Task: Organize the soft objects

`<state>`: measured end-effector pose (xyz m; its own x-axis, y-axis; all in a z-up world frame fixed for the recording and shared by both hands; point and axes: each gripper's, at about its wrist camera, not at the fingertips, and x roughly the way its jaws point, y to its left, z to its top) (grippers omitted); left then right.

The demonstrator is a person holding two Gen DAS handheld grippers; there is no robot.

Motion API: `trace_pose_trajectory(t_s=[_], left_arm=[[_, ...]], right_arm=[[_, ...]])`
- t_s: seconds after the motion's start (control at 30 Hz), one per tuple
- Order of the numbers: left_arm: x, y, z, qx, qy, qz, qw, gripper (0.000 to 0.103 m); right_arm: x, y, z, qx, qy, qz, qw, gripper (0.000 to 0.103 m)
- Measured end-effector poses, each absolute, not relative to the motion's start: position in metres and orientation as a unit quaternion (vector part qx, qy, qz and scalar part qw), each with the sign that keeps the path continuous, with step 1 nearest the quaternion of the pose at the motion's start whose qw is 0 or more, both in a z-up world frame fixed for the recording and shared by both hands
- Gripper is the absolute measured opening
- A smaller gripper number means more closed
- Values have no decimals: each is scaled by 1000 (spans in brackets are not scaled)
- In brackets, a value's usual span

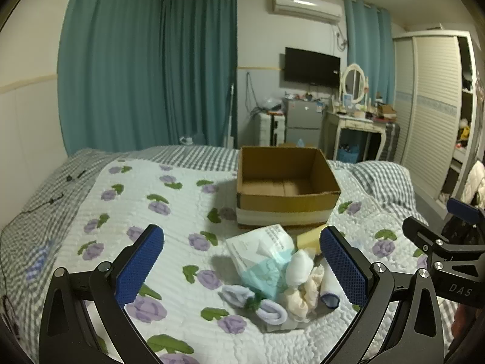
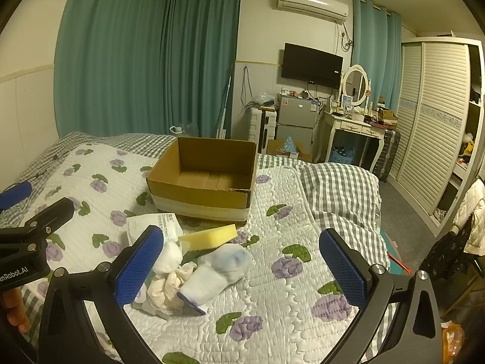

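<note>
A pile of soft things lies on the bed in front of an open cardboard box (image 1: 285, 182) (image 2: 206, 179): a plastic tissue pack (image 1: 260, 254) (image 2: 157, 221), a yellow sponge (image 1: 307, 239) (image 2: 209, 236), a white sock with blue trim (image 2: 218, 276), a rolled white sock (image 1: 298, 267), cream cloth (image 1: 303, 297) (image 2: 163, 288) and a pale blue sock pair (image 1: 254, 301). My left gripper (image 1: 242, 270) is open and empty, low over the pile. My right gripper (image 2: 242, 270) is open and empty, just right of the pile.
The bed has a white quilt with purple flowers (image 2: 288, 267) and a grey checked blanket (image 2: 339, 188) at the right. Beyond the bed stand teal curtains (image 1: 145, 66), a small fridge (image 2: 295, 118), a dressing table (image 2: 351, 127) and a wardrobe (image 2: 436, 115).
</note>
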<state>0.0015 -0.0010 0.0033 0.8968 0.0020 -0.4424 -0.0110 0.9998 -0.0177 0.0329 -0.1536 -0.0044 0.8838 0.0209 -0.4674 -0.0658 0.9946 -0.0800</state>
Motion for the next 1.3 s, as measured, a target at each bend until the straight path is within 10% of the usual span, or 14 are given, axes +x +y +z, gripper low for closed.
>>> trace_pose_trajectory(t_s=[1.3], left_arm=[[-1, 4, 8, -10, 226, 7, 974, 103]], right_arm=[[31, -153, -14, -45, 246, 26, 968, 103]])
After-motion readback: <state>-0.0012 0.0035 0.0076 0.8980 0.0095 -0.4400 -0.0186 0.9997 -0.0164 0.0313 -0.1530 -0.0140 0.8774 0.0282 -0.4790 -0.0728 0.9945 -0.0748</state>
